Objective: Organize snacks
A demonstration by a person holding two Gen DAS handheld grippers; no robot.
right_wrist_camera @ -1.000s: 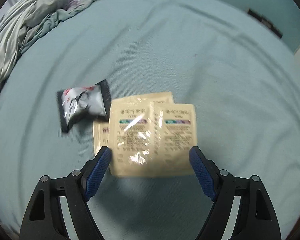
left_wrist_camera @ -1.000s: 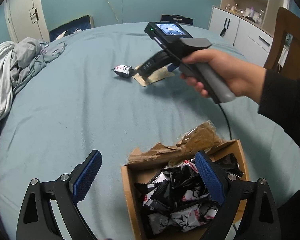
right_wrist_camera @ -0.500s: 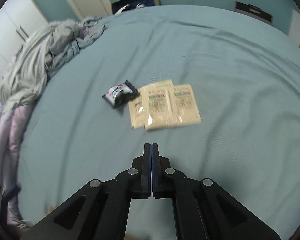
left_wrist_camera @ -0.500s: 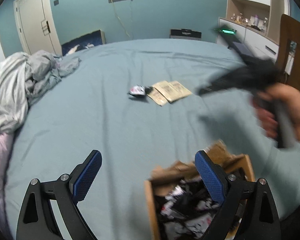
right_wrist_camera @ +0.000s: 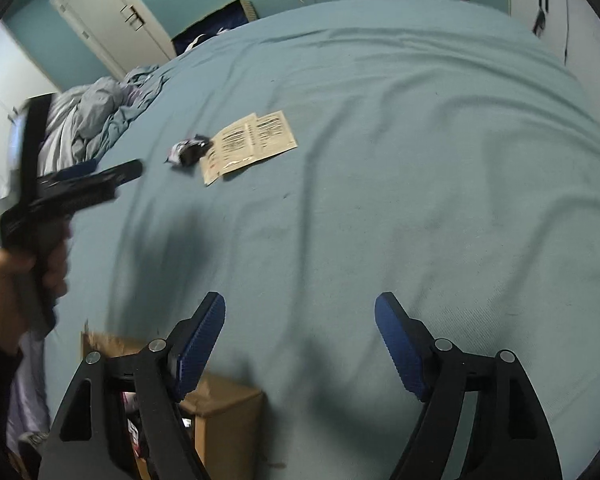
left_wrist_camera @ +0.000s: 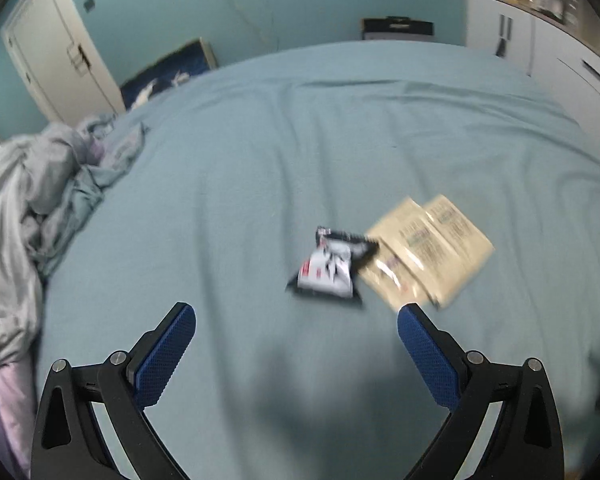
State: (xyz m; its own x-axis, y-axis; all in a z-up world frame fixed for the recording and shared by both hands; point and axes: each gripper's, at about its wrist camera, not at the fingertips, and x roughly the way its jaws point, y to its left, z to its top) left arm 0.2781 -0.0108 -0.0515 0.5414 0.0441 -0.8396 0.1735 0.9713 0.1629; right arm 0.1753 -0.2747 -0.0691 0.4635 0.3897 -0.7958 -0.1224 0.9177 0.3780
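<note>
A black-and-white snack packet [left_wrist_camera: 330, 266] lies on the blue bed, touching a pile of beige sachets [left_wrist_camera: 428, 250] to its right. My left gripper [left_wrist_camera: 296, 332] is open and empty, just short of the packet. The packet [right_wrist_camera: 190, 150] and sachets [right_wrist_camera: 252, 146] also show far off in the right wrist view. My right gripper [right_wrist_camera: 300, 330] is open and empty above the bed, beside a cardboard box [right_wrist_camera: 220, 412] of snack packets at lower left. The left gripper's body [right_wrist_camera: 72, 190] shows at the left of that view.
A crumpled grey duvet [left_wrist_camera: 32, 208] lies along the bed's left side. White cabinets [left_wrist_camera: 540, 52] stand at the far right and a white door [left_wrist_camera: 52, 64] at the far left. The blue sheet [right_wrist_camera: 420, 160] spreads wide around the packets.
My left gripper has left the box and moved forward to the packet. My right gripper pulled back from the sachets, shut, then opened again near the box.
</note>
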